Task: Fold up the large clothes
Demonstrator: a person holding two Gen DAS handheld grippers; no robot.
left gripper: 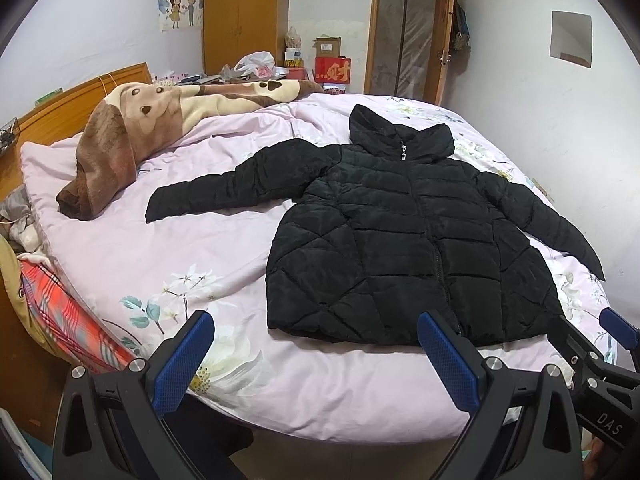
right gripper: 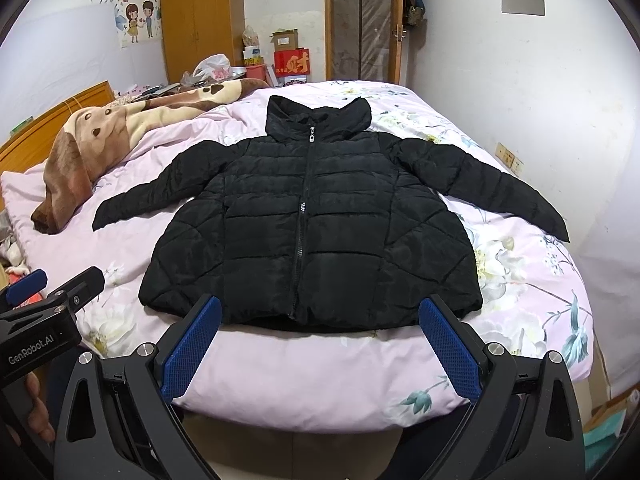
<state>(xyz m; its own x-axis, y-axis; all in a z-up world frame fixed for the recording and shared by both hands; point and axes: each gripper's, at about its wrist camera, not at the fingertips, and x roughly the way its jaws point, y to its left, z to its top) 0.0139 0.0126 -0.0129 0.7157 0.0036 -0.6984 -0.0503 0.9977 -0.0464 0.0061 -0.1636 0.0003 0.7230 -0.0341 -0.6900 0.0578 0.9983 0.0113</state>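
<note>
Black jacket (right gripper: 312, 224) lay flat on the bed (right gripper: 328, 364), zipped, front up, sleeves spread, hem at the near edge. Left hand-held gripper (left gripper: 316, 360) and right hand-held gripper (right gripper: 320, 344) both hovered spread wide, empty, just short of the hem.

Pale-walled bedroom: wooden wardrobe (left gripper: 245, 16), wood-framed door (left gripper: 408, 36), floral-sheeted bed (right gripper: 520, 280).

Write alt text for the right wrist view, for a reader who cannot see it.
A black puffer jacket lies flat, zipped, sleeves spread, on a pink floral bed. The right gripper hovers open at its hem, holding nothing; the left gripper shows at the left edge. A brown blanket is bunched behind.
</note>
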